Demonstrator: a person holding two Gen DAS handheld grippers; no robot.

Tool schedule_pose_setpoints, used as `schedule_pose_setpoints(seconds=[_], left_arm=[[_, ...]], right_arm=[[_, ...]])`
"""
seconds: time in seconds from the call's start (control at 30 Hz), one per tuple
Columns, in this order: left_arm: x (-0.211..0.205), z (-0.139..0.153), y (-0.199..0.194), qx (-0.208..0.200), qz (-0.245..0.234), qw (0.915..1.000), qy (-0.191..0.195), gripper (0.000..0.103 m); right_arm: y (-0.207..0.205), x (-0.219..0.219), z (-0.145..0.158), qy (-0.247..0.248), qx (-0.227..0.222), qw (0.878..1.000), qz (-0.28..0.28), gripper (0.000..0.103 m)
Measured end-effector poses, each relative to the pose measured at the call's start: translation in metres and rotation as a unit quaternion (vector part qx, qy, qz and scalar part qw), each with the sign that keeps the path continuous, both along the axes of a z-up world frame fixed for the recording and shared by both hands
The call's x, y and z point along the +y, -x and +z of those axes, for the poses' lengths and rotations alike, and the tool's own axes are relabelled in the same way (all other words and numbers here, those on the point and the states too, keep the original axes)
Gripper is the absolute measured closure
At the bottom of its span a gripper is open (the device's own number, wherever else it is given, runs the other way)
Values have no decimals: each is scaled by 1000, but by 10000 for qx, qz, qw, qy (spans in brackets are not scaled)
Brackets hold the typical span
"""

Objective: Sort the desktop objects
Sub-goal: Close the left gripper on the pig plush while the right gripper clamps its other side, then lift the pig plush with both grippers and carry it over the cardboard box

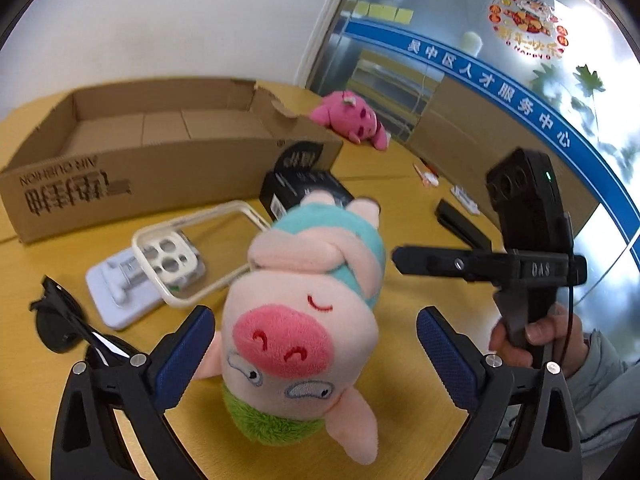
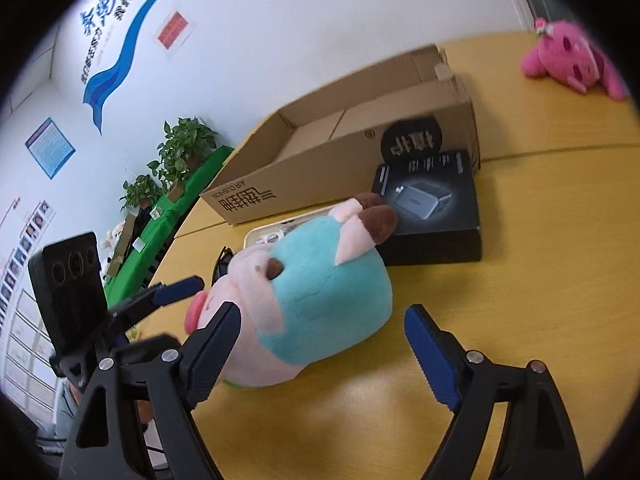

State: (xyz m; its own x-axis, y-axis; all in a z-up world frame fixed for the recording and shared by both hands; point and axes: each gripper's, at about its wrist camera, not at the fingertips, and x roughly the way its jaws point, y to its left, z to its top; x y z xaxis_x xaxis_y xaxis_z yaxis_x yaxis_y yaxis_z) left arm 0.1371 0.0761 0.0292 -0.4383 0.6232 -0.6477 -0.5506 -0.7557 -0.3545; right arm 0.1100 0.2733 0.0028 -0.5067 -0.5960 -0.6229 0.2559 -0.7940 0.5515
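Note:
A plush pig in a teal shirt (image 1: 304, 320) lies on the yellow table (image 1: 400, 208), head toward my left gripper (image 1: 316, 356). The left jaws are open on either side of its head, not touching. In the right wrist view the pig (image 2: 320, 300) lies between my right gripper's (image 2: 320, 344) open jaws, seen from its back. The right gripper also shows in the left wrist view (image 1: 404, 258), right of the pig. An open cardboard box (image 1: 160, 148) stands behind, also visible in the right wrist view (image 2: 340, 140).
A black product box (image 2: 432, 208) lies beside the carton. A cream phone case (image 1: 188, 256), white stand (image 1: 120, 292) and sunglasses (image 1: 60, 320) lie left. A pink plush (image 1: 352, 120) lies far back. A black stapler (image 1: 460, 224) and small white items (image 1: 464, 198) lie right.

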Motion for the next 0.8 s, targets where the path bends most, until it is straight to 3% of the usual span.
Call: schedule_pose_setpoints(seconds=[0.13,0.2,0.33,0.57,0.7,0.8], left_arm=[[11,-16,-3,-146,-236,9994,211,5],[13,-14,-8,-200,-474,9986,92,5],[16,-12,-16,-396,-958,9946,-89,7],[5,-15,7,-631,-410,9962,-432,7],[19,-30,13,-869,-634,9935,-385,9],[28,-43,11,-1010,-681,9925,-98,15]], right_arm=[[13,-22,-13,-12,-172,9995,277,16],[17,-29,-15,-222,-122,9993,268,11],[26,-18,-20,-65,-221,9994,246,6],[25,-11,-18,-111,-230,9993,291,5],[30,-16,-22,165,-406,9981,426,5],[32,-25,-27,257,-521,9970,517,5]])
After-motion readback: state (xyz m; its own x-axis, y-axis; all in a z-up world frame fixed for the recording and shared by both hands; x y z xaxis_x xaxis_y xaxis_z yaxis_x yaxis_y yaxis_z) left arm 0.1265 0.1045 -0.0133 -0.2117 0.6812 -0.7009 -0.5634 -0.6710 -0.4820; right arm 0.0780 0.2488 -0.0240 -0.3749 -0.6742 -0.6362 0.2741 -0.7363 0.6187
